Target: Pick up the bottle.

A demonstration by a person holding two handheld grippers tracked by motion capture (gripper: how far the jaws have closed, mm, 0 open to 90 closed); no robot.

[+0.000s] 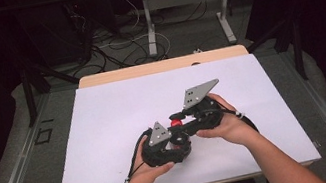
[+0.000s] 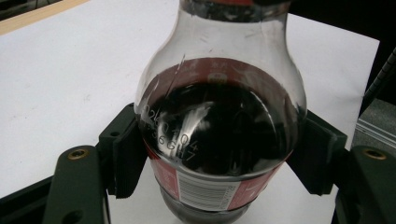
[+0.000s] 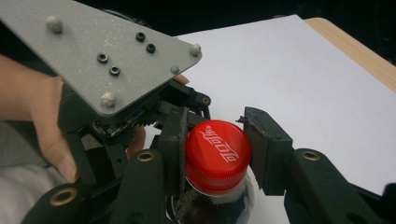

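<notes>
A small clear bottle point(image 2: 219, 116) of dark cola with a red label stands on the white table top point(image 1: 113, 110). My left gripper point(image 2: 219, 154) is shut on its body, with a black pad pressed to each side. The bottle's red cap point(image 3: 218, 151) sits between the jaws of my right gripper point(image 3: 217, 147), which is shut on it from both sides. In the high view both grippers meet near the table's middle front, the left gripper point(image 1: 180, 142) low and the right gripper point(image 1: 178, 118) above it at the red cap point(image 1: 175, 121). The left gripper's grey plate point(image 3: 107, 56) shows close by.
White sheet covers the table top, with a wooden edge point(image 1: 161, 65) at the back. Beyond it stand the legs of another table point(image 1: 150, 28) among floor cables point(image 1: 112, 44). Dark frame bars point(image 1: 28, 90) flank the table.
</notes>
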